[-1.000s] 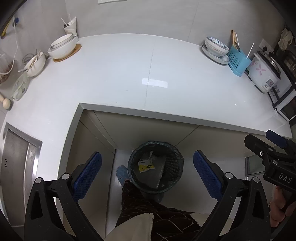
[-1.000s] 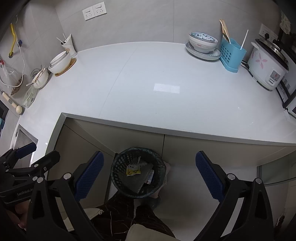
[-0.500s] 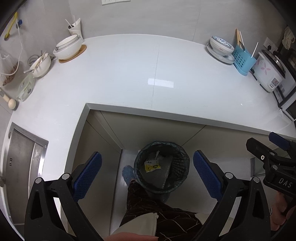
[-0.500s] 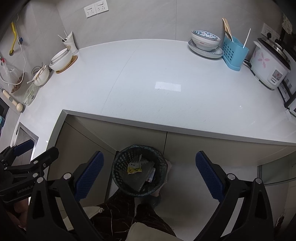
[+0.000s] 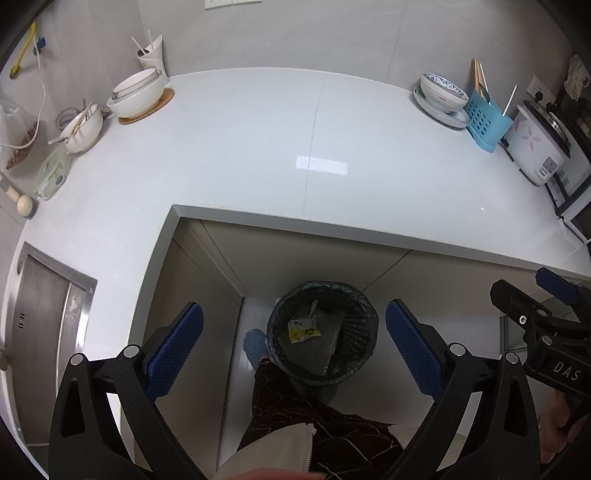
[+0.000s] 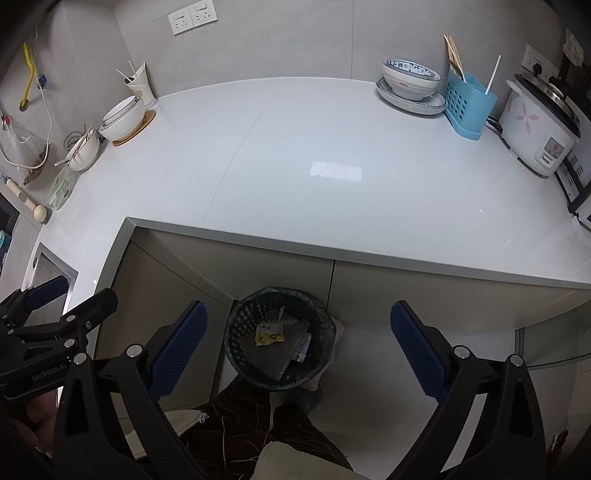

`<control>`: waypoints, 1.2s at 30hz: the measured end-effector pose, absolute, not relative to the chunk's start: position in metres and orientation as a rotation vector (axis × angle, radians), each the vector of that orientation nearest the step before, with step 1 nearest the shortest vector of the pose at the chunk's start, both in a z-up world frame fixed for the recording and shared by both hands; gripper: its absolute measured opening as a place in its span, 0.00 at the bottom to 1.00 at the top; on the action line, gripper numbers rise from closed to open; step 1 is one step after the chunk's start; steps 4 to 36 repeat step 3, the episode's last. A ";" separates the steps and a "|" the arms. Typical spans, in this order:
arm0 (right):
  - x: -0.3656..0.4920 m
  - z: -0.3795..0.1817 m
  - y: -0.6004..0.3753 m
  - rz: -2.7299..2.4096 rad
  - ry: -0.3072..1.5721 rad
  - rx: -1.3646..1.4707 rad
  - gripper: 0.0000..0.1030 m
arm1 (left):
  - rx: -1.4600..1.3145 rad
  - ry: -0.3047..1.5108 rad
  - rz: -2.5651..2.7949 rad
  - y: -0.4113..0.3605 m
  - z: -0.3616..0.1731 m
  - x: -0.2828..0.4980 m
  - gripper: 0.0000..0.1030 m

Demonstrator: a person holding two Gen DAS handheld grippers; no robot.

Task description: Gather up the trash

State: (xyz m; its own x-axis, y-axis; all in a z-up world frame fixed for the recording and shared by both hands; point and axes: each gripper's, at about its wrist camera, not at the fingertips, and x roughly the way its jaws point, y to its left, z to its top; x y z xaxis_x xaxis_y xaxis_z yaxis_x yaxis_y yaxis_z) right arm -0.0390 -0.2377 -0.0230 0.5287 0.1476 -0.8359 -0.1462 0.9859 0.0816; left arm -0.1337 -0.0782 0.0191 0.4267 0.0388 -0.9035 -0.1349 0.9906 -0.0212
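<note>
A white L-shaped countertop (image 6: 332,155) fills the view beneath grey tiled walls (image 6: 295,37). Beige cabinet doors (image 6: 277,266) sit at 6 o'clock above a pale floor (image 6: 369,387); wall sockets (image 6: 192,17) at 11 o'clock.

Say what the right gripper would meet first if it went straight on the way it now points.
Probably the white countertop, near its front edge, as the open right gripper aims along the view's centre. The trash bin sits lower between its fingers; depth is unclear.

Home kitchen. White L-shaped countertop (image 6: 295,155) w/ rice cooker (image 6: 537,133), stacked bowls (image 6: 410,79), blue utensil caddy (image 6: 467,101). Steel sink (image 5: 40,317) at left, tiled wall.
</note>
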 end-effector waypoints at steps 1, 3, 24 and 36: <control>-0.040 -0.023 -0.237 0.177 0.998 0.000 0.92 | -0.094 1.125 0.107 -0.078 0.019 -0.133 0.94; -0.040 -0.023 -0.238 0.178 0.997 -0.001 0.92 | -0.083 1.124 0.115 -0.079 0.019 -0.133 0.94; -0.040 -0.023 -0.238 0.178 0.997 -0.001 0.92 | -0.083 1.124 0.115 -0.079 0.019 -0.133 0.94; -0.040 -0.023 -0.238 0.178 0.997 -0.001 0.92 | -0.083 1.124 0.115 -0.079 0.019 -0.133 0.94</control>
